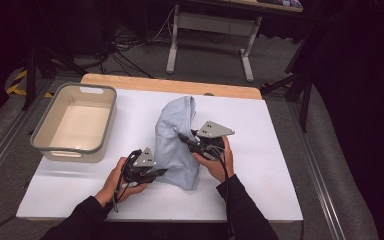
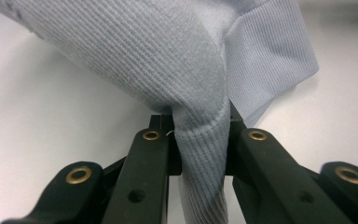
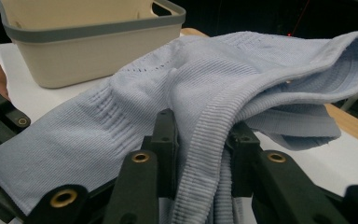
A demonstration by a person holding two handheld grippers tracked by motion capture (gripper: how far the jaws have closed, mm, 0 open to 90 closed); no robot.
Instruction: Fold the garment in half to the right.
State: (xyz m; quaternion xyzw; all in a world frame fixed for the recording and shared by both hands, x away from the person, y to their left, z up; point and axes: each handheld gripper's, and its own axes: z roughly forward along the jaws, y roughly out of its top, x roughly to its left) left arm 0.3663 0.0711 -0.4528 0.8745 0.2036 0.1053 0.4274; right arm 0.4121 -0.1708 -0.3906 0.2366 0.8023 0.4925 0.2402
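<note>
Garment (image 1: 177,142) of pale blue knit lies mid-bench, pinched at its 7 o'clock edge by the left gripper (image 1: 156,172) and at 3 o'clock by the right gripper (image 1: 186,137), both jaws clamped on fabric, tub (image 1: 75,121) at 9 o'clock.

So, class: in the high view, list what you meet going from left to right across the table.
Beige tub → left tongs → pale blue garment → right tongs, which overlap the garment's right side, both shut on the fabric.
</note>
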